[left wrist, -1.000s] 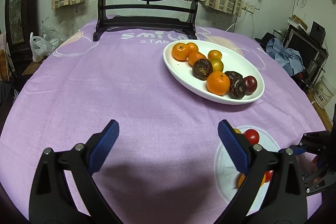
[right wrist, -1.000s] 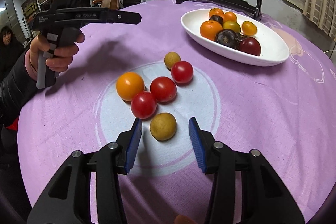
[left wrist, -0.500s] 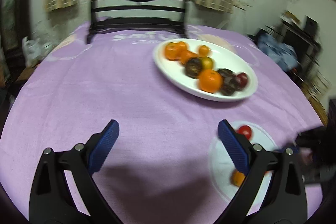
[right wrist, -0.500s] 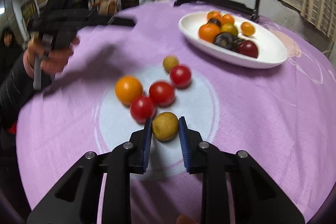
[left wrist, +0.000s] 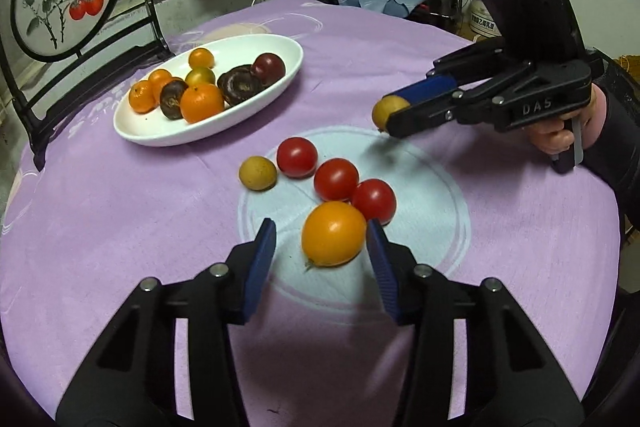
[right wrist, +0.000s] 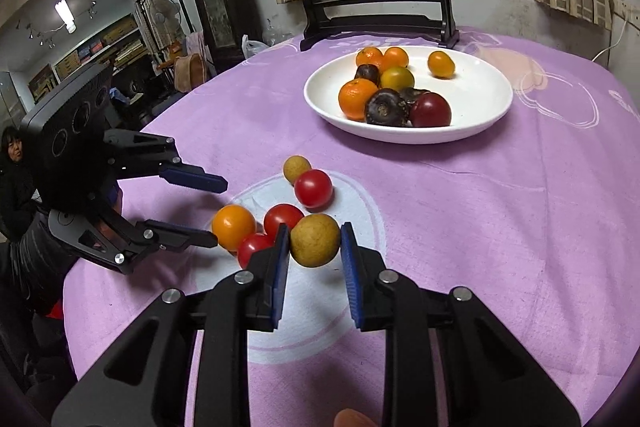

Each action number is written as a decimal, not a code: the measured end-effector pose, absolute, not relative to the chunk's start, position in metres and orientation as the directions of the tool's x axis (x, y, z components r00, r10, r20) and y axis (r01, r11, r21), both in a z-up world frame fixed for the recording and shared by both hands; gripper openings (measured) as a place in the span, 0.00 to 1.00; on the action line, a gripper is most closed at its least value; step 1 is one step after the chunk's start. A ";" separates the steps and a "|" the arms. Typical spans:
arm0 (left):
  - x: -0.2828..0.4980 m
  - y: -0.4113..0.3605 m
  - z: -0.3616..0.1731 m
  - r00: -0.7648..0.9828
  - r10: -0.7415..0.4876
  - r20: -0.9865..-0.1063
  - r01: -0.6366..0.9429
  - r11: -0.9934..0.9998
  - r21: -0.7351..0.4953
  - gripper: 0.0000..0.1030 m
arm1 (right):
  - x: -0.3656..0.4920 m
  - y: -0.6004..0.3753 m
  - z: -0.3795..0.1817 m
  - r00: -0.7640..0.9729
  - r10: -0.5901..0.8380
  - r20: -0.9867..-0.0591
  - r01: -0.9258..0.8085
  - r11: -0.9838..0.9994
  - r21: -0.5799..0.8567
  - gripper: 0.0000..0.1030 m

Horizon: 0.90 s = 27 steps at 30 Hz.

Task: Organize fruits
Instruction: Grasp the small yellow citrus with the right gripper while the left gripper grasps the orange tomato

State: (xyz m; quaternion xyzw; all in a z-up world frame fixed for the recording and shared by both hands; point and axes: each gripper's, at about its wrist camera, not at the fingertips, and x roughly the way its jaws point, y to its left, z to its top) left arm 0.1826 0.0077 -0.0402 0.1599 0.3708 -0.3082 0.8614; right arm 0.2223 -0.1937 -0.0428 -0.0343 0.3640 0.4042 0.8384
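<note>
Here the right gripper (right wrist: 314, 253) is clamped on a yellow-brown fruit (right wrist: 315, 239), lifted clear of the purple tablecloth (right wrist: 500, 227) at lower centre of the right wrist view; the left wrist view shows the same fruit at the right gripper's tips, centre right. The left gripper (left wrist: 322, 247) stands apart, its blue pads on either side of an orange tomato (left wrist: 333, 239) low in the frame, the right-hand pad close against it. Three red tomatoes (left wrist: 336, 179) and a second yellow-brown fruit (left wrist: 257, 173) lie just above. The white dish (left wrist: 256, 111) of fruit sits upper left
</note>
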 end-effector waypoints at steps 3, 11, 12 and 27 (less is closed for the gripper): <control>0.183 0.008 -0.042 0.528 -0.411 -0.743 0.655 0.754 0.048 0.47 | 0.222 -0.192 -0.044 0.407 0.646 -0.646 -0.702 0.674 0.231 0.25; 0.186 0.000 -0.050 0.518 -0.392 -0.760 0.657 0.752 0.059 0.47 | 0.219 -0.191 -0.042 0.402 0.656 -0.639 -0.712 0.663 0.232 0.25; 0.186 0.000 -0.050 0.518 -0.391 -0.761 0.656 0.752 0.060 0.47 | 0.219 -0.190 -0.042 0.403 0.654 -0.640 -0.712 0.664 0.230 0.25; 0.183 0.001 -0.050 0.523 -0.396 -0.755 0.656 0.752 0.060 0.37 | 0.220 -0.189 -0.044 0.394 0.658 -0.642 -0.712 0.660 0.239 0.25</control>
